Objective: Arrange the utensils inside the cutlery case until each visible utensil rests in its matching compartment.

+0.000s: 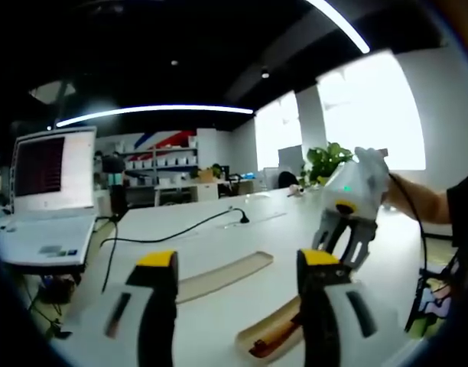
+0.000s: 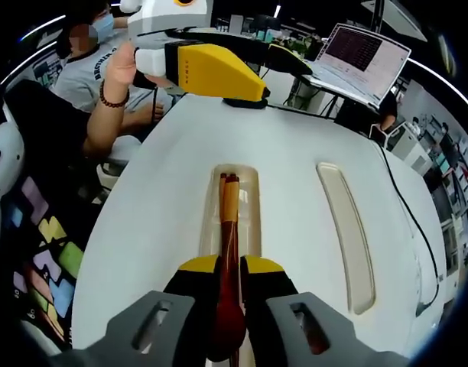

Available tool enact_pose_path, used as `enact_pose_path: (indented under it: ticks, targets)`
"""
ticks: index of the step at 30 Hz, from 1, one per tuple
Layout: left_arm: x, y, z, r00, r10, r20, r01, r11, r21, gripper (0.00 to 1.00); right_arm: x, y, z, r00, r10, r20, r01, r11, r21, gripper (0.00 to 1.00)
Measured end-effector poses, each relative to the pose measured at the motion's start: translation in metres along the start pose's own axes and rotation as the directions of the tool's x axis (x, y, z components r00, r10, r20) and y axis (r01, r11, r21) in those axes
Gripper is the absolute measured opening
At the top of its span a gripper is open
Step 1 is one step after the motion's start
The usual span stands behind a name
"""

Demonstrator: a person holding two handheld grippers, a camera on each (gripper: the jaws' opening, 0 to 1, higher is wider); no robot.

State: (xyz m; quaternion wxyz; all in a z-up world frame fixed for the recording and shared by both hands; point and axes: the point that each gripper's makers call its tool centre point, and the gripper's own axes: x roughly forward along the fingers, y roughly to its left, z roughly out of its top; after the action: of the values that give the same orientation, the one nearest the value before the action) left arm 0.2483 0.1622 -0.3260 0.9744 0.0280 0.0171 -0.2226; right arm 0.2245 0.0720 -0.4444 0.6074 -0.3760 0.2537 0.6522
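R gripper (image 2: 228,281) pinches the brown wooden utensil (image 2: 229,229) — its far end lies in the open case tray (image 2: 251,200) mid-table (image 2: 165,199). Case lid (image 2: 349,229) lies beside it. L gripper (image 1: 238,264) held up w/ jaws wide, holding nothing.

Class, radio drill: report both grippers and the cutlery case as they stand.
Right gripper shut on wooden utensils, lying in open cutlery case. Left gripper open, held above table. Case lid lies apart beside case. Nothing in the way.
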Motion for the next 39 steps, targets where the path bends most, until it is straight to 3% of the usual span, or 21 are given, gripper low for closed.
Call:
enact_pose_path:
  ticks: [13,22,33,39]
  targets:
    - [-0.001,0.001,0.000,1.000,0.004,-0.001,-0.004,1.000,-0.005,0.66,-0.014,-0.008,0.000,0.999,-0.021,0.048,0.018,0.999,0.045,0.10]
    - [0.000,0.004,-0.003,1.000,0.017,-0.006,-0.017,1.000,-0.013,0.66,-0.040,-0.024,-0.004,0.992,-0.089,0.089,0.082,0.994,0.075,0.10]
    - [0.001,0.018,-0.011,0.998,0.056,-0.026,-0.057,0.998,-0.028,0.65,-0.068,-0.046,-0.033,0.978,-0.171,0.124,0.150,0.975,0.161,0.10]
    - [0.001,0.032,-0.014,0.996,0.078,-0.031,-0.080,0.995,-0.055,0.64,-0.069,-0.058,-0.055,0.974,-0.198,0.110,0.169,0.959,0.226,0.10]
